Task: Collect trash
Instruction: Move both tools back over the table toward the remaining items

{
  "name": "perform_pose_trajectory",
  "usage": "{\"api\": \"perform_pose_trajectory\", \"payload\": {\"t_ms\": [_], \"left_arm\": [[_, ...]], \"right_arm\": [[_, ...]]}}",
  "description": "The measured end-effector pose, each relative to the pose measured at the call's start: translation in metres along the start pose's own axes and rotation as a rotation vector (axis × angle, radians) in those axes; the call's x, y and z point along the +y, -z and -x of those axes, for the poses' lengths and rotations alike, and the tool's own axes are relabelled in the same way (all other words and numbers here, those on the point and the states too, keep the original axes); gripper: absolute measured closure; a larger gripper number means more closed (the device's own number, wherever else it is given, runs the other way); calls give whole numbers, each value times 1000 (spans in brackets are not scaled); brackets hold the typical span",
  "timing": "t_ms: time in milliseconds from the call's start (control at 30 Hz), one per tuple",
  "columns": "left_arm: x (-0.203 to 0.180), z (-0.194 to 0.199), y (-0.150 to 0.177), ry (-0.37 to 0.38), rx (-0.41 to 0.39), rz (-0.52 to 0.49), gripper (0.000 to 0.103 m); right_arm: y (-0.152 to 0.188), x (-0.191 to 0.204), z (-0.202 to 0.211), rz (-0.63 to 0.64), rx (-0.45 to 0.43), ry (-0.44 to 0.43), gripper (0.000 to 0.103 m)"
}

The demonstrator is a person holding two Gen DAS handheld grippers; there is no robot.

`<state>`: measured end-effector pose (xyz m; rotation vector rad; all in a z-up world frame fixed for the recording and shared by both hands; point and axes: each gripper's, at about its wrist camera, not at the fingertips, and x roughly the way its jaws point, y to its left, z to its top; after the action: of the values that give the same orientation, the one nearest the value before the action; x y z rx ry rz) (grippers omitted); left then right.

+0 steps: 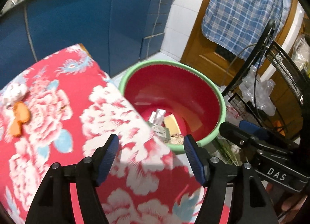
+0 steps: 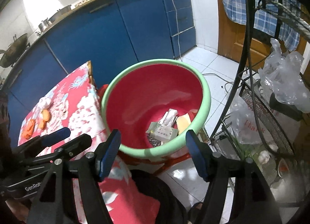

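A red basin with a green rim [image 1: 222, 107] [image 2: 207, 96] stands beside the table's floral red cloth [image 1: 64, 80] [image 2: 77, 115]. In it lie a silver wrapper [image 1: 159, 115] [image 2: 170, 116], a yellow piece [image 1: 171, 125] [image 2: 183, 122] and a green-white carton [image 1: 160, 131] [image 2: 162, 132]. Orange peels [image 1: 20, 117] [image 2: 45, 117] and a crumpled white tissue [image 1: 14, 92] [image 2: 45, 102] rest on the cloth's far left. My left gripper [image 1: 151, 140] is open and empty over the table's edge by the basin. My right gripper [image 2: 153, 135] hangs open and empty above the basin's near rim.
Blue kitchen cabinets [image 1: 77, 26] [image 2: 116, 36] run behind the table. A black wire rack [image 1: 271, 92] [image 2: 251, 92] with plastic bags [image 2: 286, 76] stands right of the basin. A plaid cloth [image 1: 242, 11] hangs on a wooden door. White floor tiles [image 2: 219, 80] carry a cable.
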<state>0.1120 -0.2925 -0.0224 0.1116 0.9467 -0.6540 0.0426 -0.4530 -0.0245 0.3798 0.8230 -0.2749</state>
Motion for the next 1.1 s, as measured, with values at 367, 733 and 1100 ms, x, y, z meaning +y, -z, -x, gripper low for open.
{"api": "perform_pose_trajectory", "payload": {"t_ms": [367, 733, 1100], "left_arm": [[26, 55, 29, -46, -57, 37, 29], [43, 79, 56, -59, -83, 95, 29], [91, 95, 67, -131, -117, 218, 29]], "right_arm": [[26, 40, 36, 63, -28, -24, 31], [50, 67, 51, 101, -51, -59, 27], [44, 115, 37, 175, -30, -109, 27]]}}
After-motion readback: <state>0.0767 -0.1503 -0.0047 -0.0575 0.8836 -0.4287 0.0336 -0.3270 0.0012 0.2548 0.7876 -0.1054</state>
